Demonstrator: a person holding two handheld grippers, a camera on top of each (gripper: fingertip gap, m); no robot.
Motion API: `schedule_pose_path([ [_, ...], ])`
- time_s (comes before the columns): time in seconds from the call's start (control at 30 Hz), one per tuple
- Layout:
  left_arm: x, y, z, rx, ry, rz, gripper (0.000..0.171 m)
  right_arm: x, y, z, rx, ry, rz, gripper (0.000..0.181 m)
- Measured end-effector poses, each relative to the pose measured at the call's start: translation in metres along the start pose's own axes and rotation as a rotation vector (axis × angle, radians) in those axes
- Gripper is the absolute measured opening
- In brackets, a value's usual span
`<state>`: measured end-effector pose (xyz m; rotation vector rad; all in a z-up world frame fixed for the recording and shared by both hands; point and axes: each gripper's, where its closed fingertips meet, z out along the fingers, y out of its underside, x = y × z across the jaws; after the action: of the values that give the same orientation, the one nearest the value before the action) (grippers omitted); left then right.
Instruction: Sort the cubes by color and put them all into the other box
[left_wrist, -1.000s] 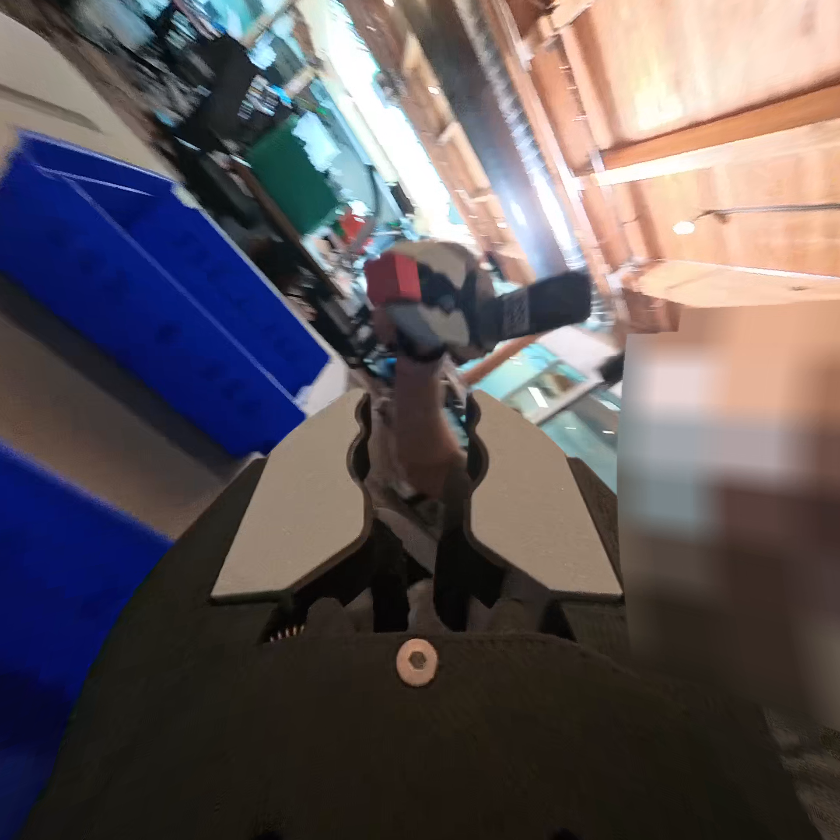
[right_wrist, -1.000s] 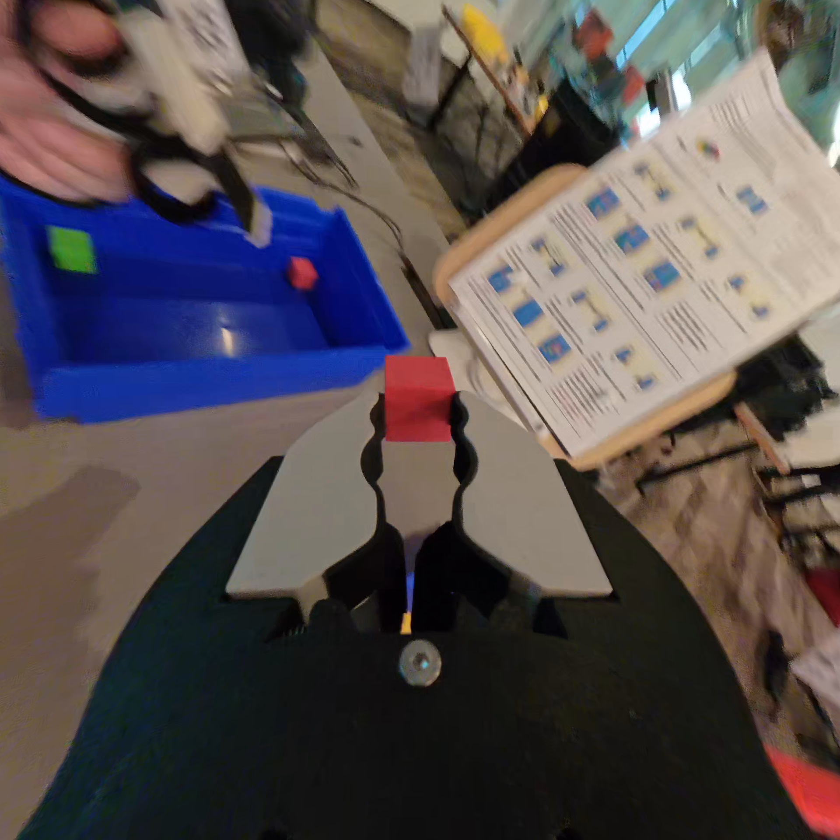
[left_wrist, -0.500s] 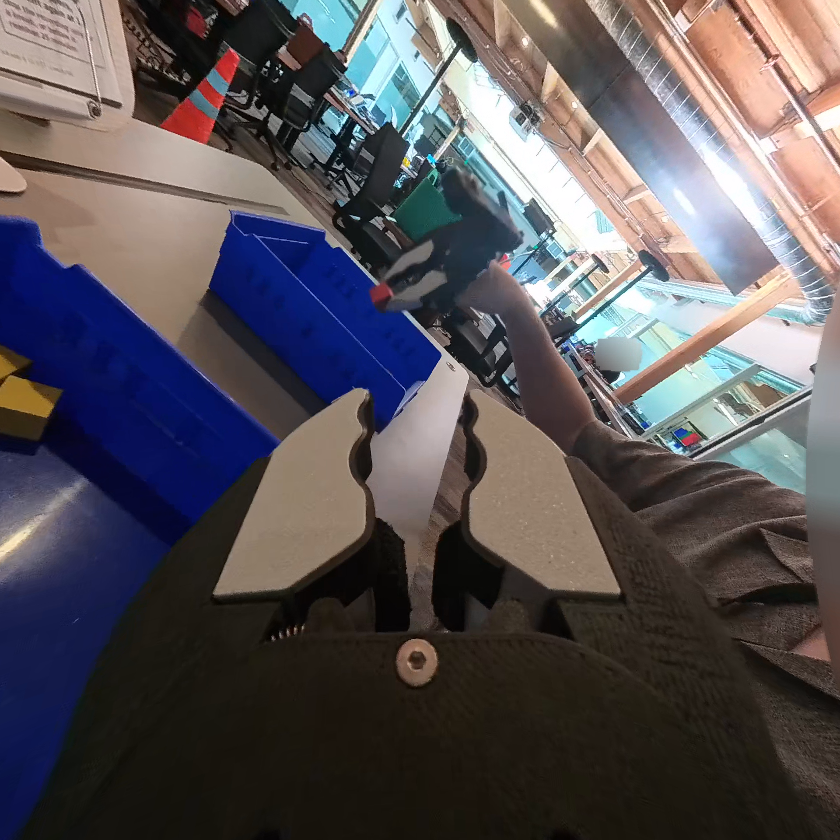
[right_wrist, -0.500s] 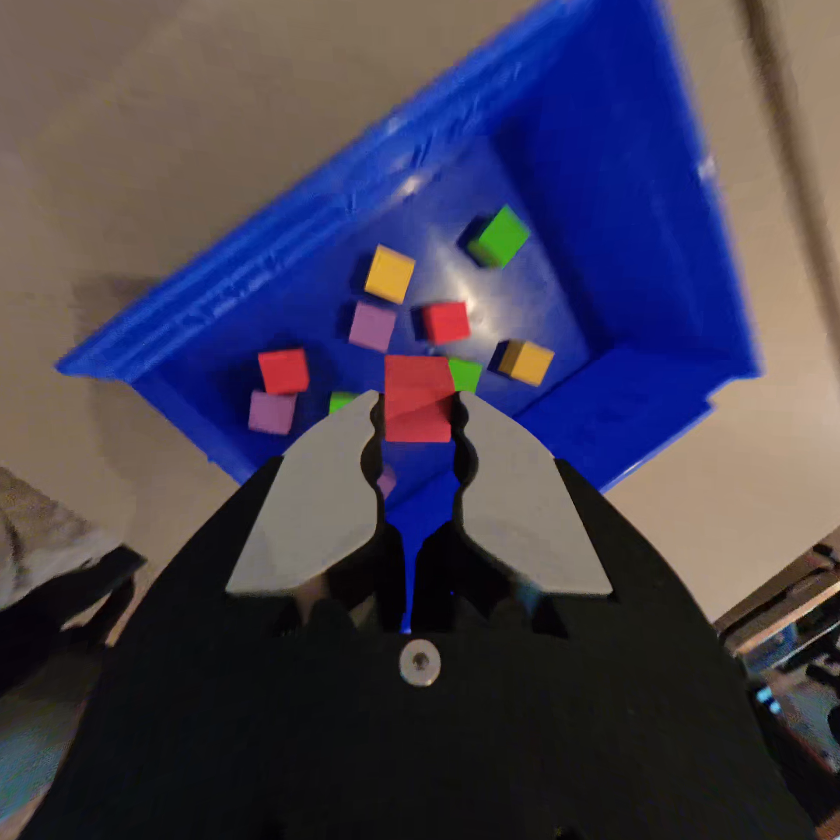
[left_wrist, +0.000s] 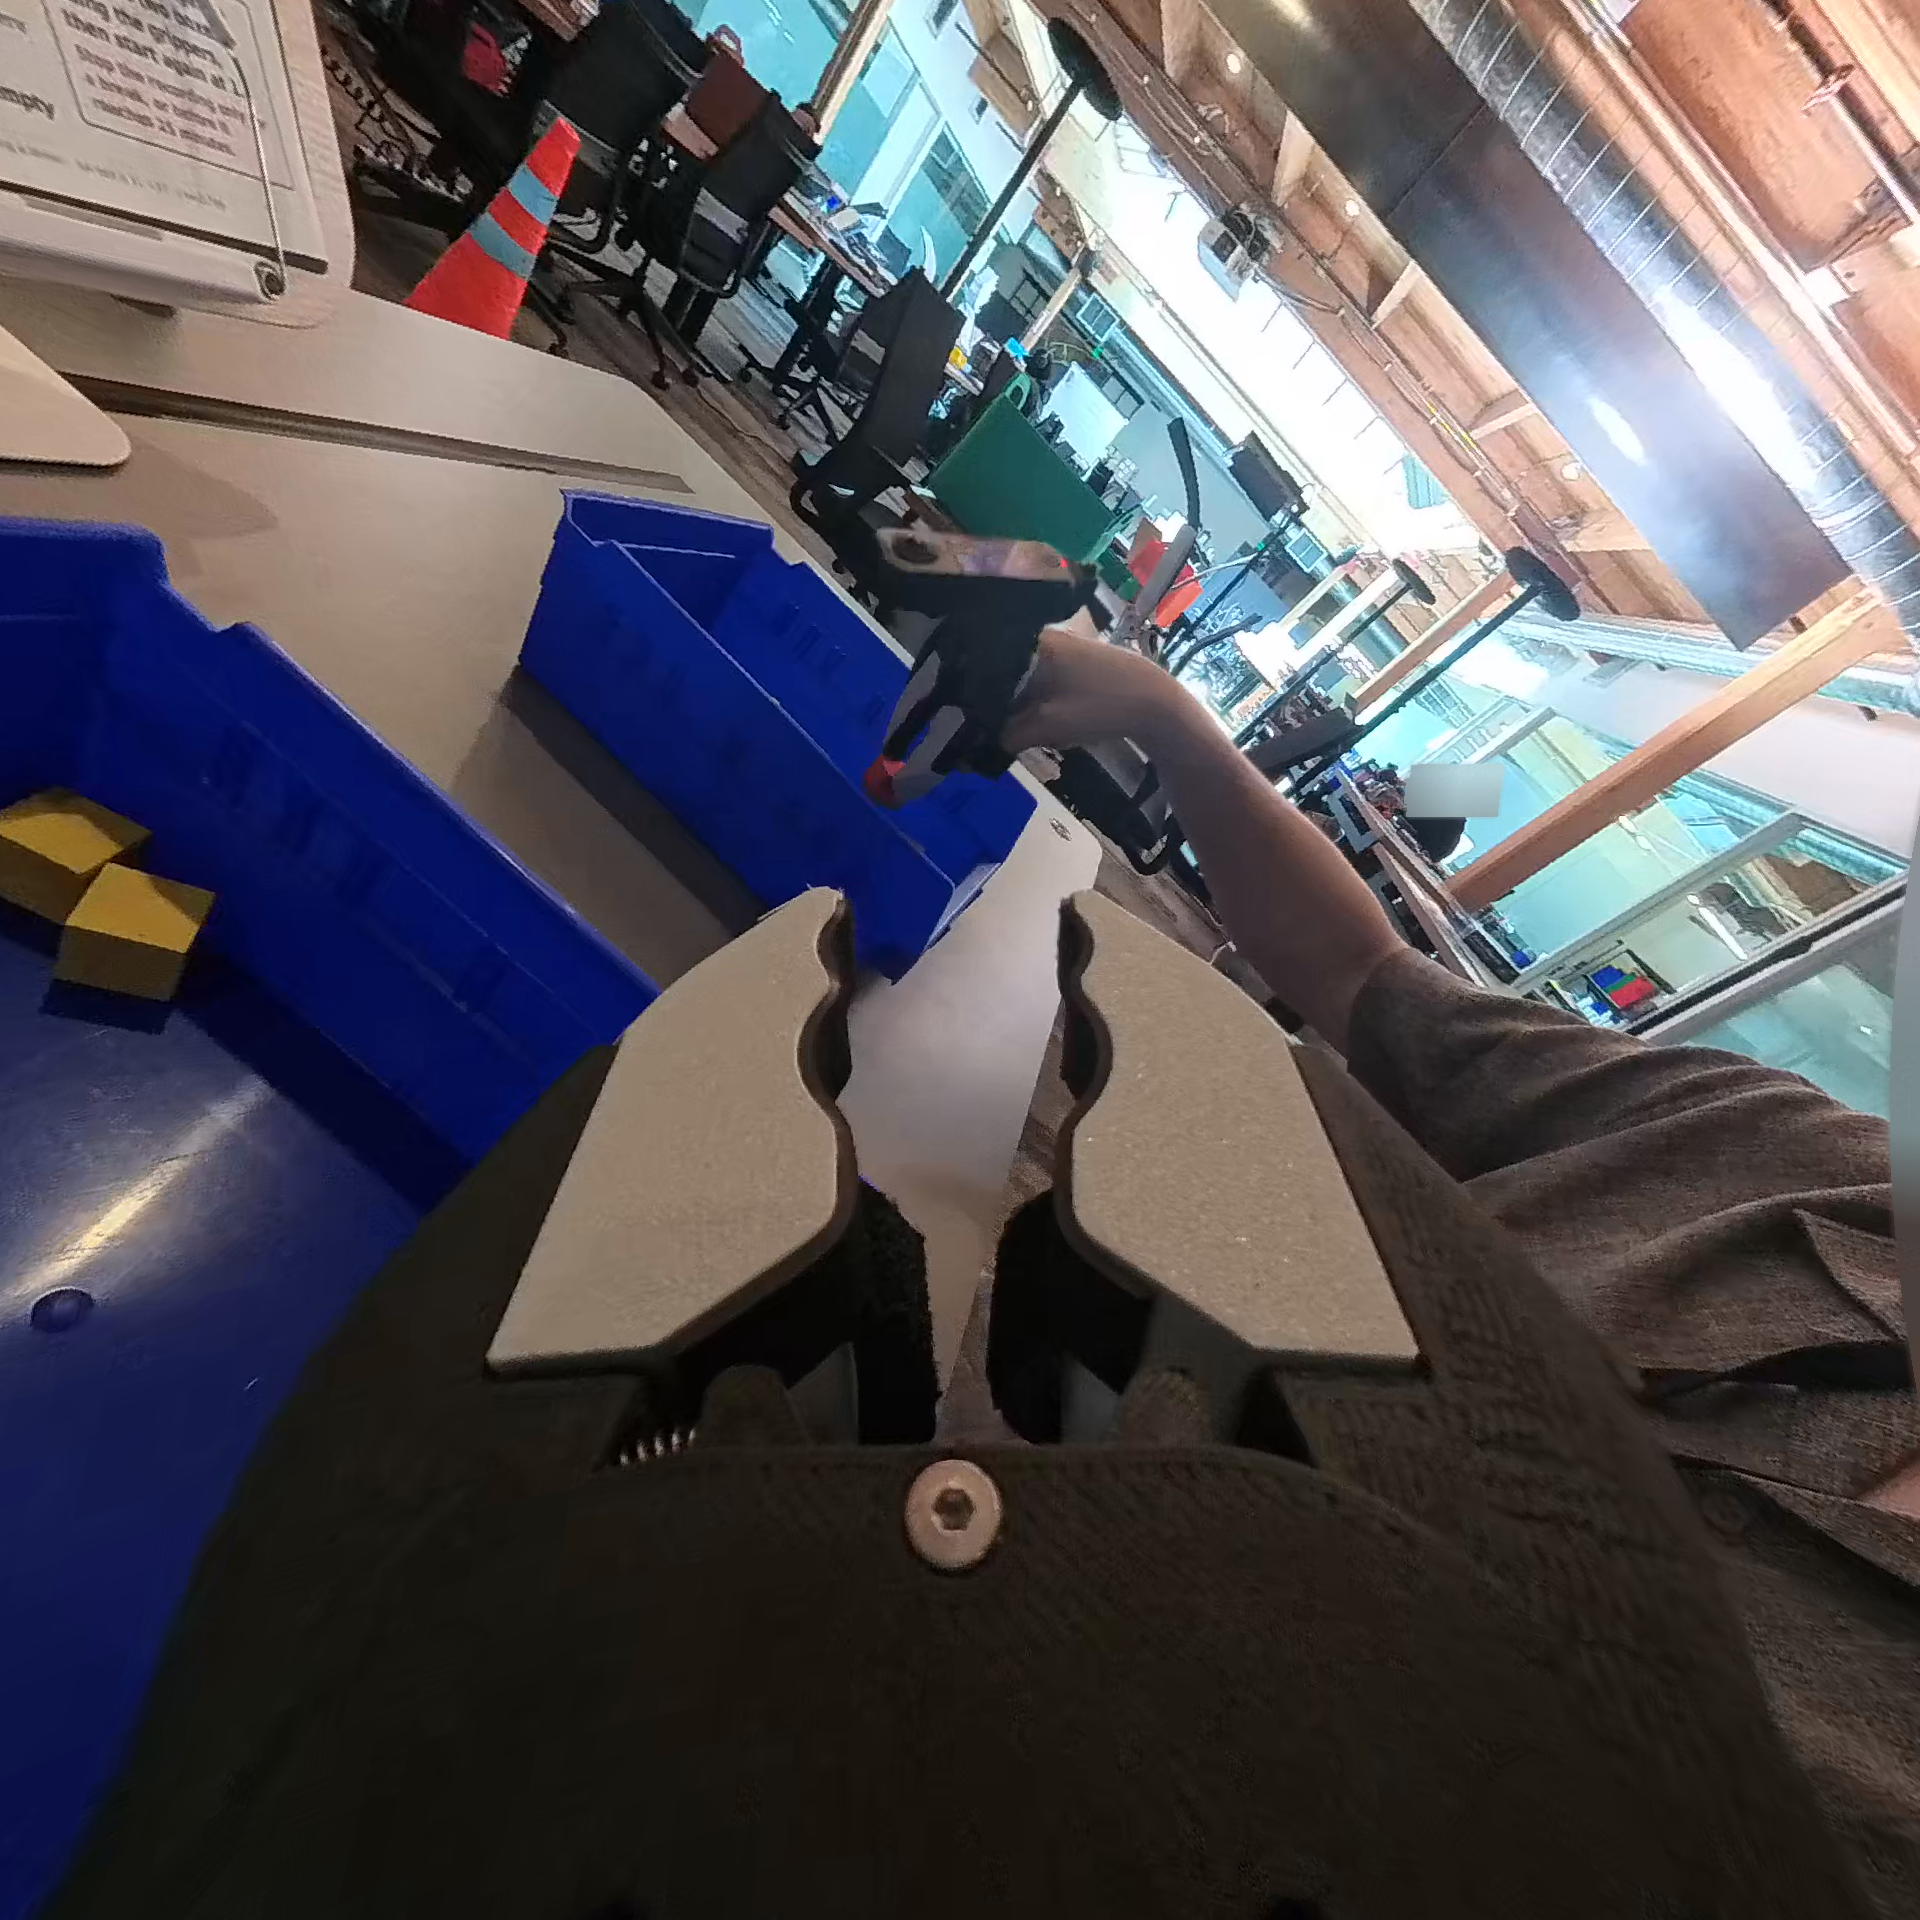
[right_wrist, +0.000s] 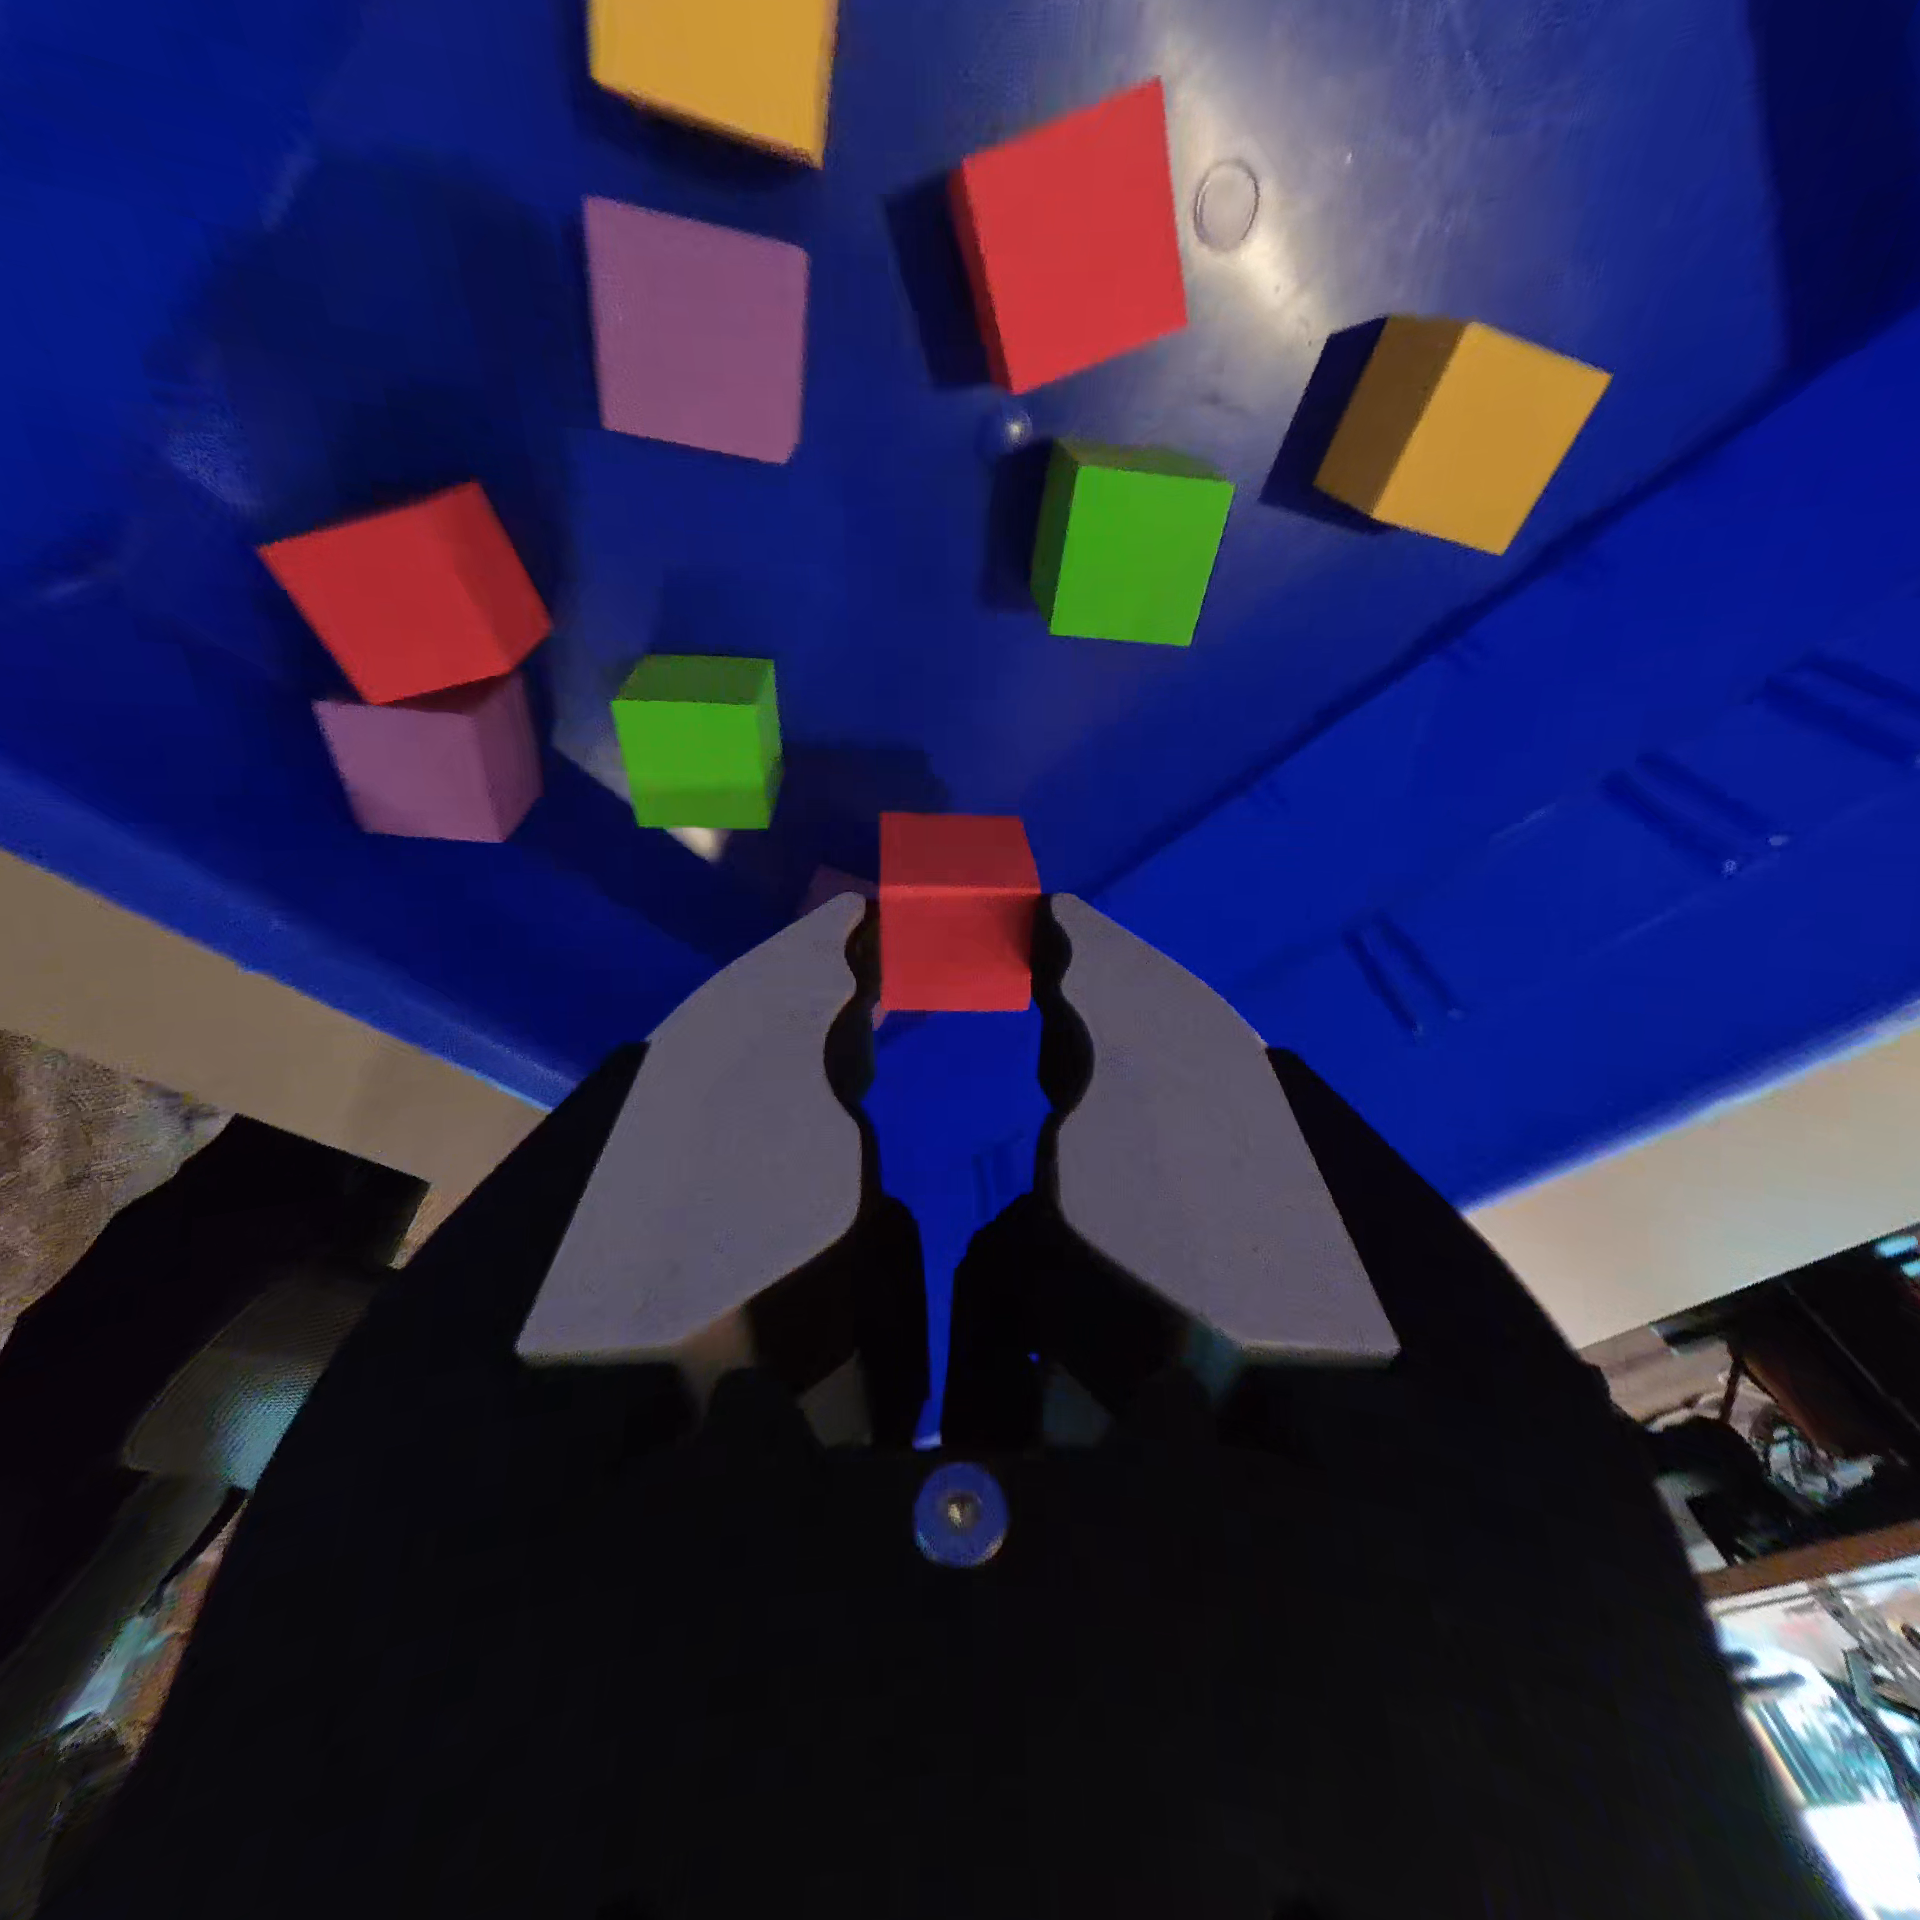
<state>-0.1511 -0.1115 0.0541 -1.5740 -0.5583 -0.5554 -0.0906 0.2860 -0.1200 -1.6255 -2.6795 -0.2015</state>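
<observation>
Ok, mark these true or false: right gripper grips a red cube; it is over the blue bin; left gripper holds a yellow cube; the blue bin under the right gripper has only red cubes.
1. The right gripper grips a small red cube. True.
2. It is over the blue plastic bin. True.
3. The left gripper holds a yellow cube. False: its jaws are open and empty; the yellow cubes lie in a bin beside it.
4. Only red cubes there. False: a green cube and a purple cube lie there too.

yellow cube (right_wrist: 717, 68) cut off by top edge. purple cube (right_wrist: 831, 888) mostly hidden behind held red cube (right_wrist: 956, 914). printed sheet (left_wrist: 145, 114) cropped at corner; near blue bin (left_wrist: 260, 1091) runs off frame.
</observation>
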Motion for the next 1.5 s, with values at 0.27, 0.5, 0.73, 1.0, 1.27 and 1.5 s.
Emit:
schedule_pose_path([
  [0.27, -0.067, -0.006, -0.032, -0.035, -0.519, 0.125, 0.039, 0.008, 0.002, 0.032, -0.075, 0.007, 0.037, 0.034],
  [0.5, -0.111, 0.004, -0.013, -0.309, -0.699, 0.198, 0.049, 0.014, -0.009, 0.011, 0.042, 0.017, 0.075, 0.049],
  [0.73, -0.185, 0.037, 0.03, -0.622, -0.812, 0.189, 0.065, 0.008, -0.031, -0.072, 0.38, 0.164, 0.041, 0.041],
  [1.0, -0.227, 0.051, 0.059, -0.72, -0.869, 0.173, 0.058, -0.027, -0.034, -0.123, 0.628, 0.274, -0.039, 0.035],
  [1.27, -0.247, 0.066, 0.063, -0.787, -0.866, 0.129, 0.035, -0.048, -0.035, -0.133, 0.699, 0.296, -0.093, 0.035],
  [1.5, -0.228, 0.057, 0.058, -0.655, -0.77, 0.043, 0.012, -0.076, -0.05, -0.127, 0.751, 0.221, -0.15, 0.034],
])
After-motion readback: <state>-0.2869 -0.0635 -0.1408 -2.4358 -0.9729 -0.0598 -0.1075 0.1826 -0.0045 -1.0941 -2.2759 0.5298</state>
